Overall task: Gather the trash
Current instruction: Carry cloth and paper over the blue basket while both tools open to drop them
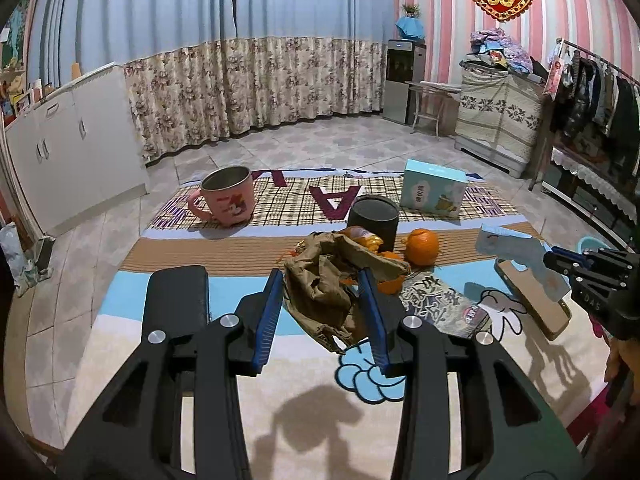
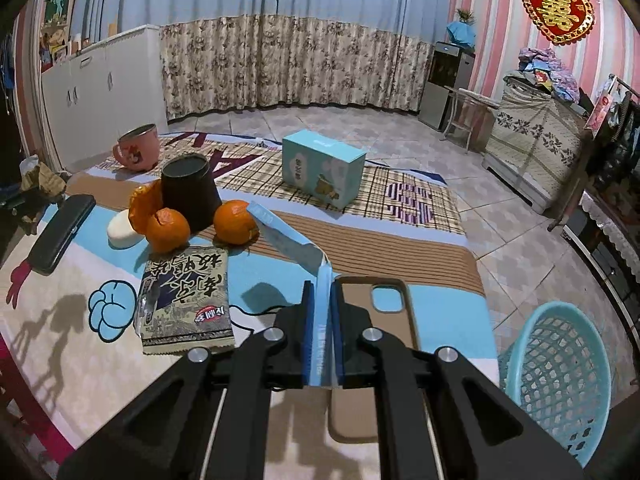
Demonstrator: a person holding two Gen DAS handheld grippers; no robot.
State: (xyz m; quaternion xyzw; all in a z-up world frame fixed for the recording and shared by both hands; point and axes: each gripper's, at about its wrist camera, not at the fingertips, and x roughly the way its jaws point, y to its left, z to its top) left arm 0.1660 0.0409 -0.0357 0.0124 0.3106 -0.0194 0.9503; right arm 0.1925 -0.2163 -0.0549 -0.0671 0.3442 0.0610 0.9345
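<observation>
Underneath, a cartoon blanket (image 1: 224, 344); left hand-held gripper (image 1: 324, 280) clamps crumpled paper (image 1: 320, 292); right hand-held gripper (image 2: 322, 284) pinches a wrapper (image 2: 288, 240).

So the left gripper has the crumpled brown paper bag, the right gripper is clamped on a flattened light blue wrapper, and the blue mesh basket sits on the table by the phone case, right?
Not quite. The blue plastic mesh basket stands on the tiled floor beside the table, as the right wrist view shows. The rest holds: the left gripper grips the crumpled brown paper bag, and the right gripper is clamped on the flattened light blue wrapper.

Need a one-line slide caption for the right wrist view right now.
Right tongs shut on a light blue paper wrapper above the cartoon-print table mat, teal plastic mesh basket at lower right.
</observation>
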